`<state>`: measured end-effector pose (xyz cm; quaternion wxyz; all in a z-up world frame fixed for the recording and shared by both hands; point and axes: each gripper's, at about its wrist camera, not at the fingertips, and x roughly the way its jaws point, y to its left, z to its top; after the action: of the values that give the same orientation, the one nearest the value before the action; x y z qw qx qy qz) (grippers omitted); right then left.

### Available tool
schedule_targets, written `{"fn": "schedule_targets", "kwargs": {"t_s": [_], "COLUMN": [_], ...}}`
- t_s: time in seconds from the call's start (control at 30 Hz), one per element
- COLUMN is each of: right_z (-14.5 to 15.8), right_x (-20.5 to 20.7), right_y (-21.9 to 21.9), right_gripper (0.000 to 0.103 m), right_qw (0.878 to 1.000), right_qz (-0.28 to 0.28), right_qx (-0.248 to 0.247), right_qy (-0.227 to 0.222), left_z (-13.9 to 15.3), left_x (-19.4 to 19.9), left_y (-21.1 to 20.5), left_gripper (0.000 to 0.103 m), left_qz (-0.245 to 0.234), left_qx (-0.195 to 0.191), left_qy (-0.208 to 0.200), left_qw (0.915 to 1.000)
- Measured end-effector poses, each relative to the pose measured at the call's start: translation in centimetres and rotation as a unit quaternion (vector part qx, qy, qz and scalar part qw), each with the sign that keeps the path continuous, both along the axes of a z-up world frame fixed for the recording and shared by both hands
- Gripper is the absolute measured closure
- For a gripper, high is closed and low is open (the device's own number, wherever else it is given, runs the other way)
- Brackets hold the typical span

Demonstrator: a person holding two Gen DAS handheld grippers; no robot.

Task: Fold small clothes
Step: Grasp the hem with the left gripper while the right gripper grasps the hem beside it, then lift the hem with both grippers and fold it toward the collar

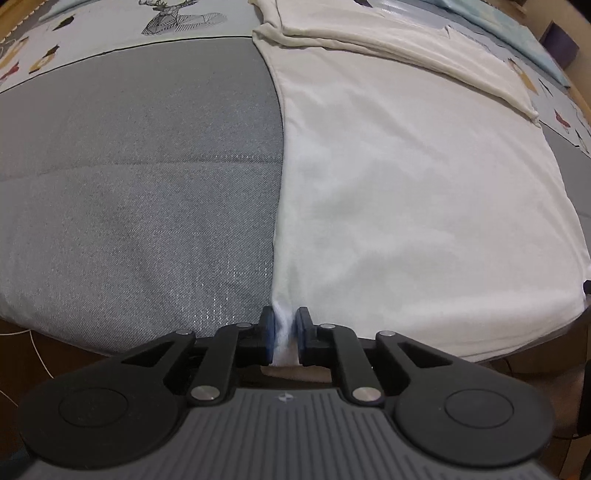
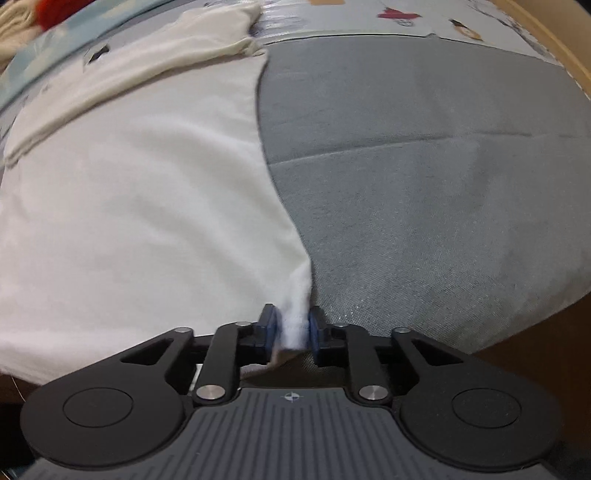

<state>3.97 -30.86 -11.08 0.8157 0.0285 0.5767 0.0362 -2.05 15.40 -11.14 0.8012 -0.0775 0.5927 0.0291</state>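
A white garment (image 1: 406, 192) lies spread flat on a grey cloth surface (image 1: 140, 184); its far part is folded over in a thicker band (image 1: 388, 40). My left gripper (image 1: 285, 334) is shut on the garment's near left corner at the surface's front edge. In the right wrist view the same garment (image 2: 140, 206) fills the left side, and my right gripper (image 2: 291, 330) is shut on its near right corner. Both corners are bunched between the blue pads.
The grey surface (image 2: 424, 177) is bordered at the back by a printed cover with cartoon figures (image 1: 177, 18). A wooden edge (image 2: 554, 48) runs along the far right. A red and cream bundle (image 2: 33, 14) lies at the far left.
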Motion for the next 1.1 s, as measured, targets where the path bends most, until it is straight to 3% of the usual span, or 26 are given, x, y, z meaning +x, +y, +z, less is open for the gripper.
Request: {"fn": "schedule_targets", "kwargs": {"t_s": [0.07, 0.17, 0.3, 0.4, 0.57, 0.7, 0.97, 1.03, 1.1], "right_z": [0.1, 0.0, 0.5, -0.2, -0.4, -0.1, 4.3, 5.8, 7.8], "right_x": [-0.1, -0.2, -0.2, 0.1, -0.1, -0.1, -1.5, -2.0, -2.9], "right_y": [0.6, 1.1, 0.8, 0.6, 1.4, 0.7, -0.2, -0.5, -0.8], "right_gripper": [0.077, 0.092, 0.092, 0.088, 0.082, 0.091, 0.093, 0.093, 0.093], "right_qw": [1.000, 1.000, 1.000, 1.000, 0.999, 1.000, 0.991, 0.988, 0.984], "right_qz": [0.017, 0.027, 0.017, 0.006, 0.032, 0.021, 0.008, 0.011, 0.008], "right_qx": [-0.007, 0.003, 0.015, 0.006, -0.005, 0.013, 0.069, 0.080, 0.098], "right_qy": [-0.003, -0.010, -0.022, -0.003, -0.008, -0.016, -0.111, -0.131, -0.151], "left_z": [0.1, 0.6, 1.1, 0.8, 0.8, 1.3, 4.7, 6.0, 7.8], "left_x": [0.0, -0.2, -0.7, -0.6, -0.3, -0.3, -1.5, -2.0, -3.1], "left_y": [0.0, 0.2, 0.5, 0.3, 0.2, 0.2, -1.0, -0.8, -0.1], "left_gripper": [0.095, 0.097, 0.096, 0.096, 0.095, 0.097, 0.098, 0.098, 0.099], "left_qz": [0.000, 0.002, 0.007, 0.002, -0.001, 0.004, -0.011, -0.001, 0.024], "left_qx": [-0.001, -0.002, -0.009, -0.007, 0.000, 0.010, 0.032, 0.014, -0.039], "left_qy": [-0.002, -0.011, -0.011, 0.000, -0.002, -0.014, -0.075, -0.091, -0.108], "left_qw": [1.0000, 0.9999, 0.9999, 1.0000, 1.0000, 0.9998, 0.9966, 0.9958, 0.9931]}}
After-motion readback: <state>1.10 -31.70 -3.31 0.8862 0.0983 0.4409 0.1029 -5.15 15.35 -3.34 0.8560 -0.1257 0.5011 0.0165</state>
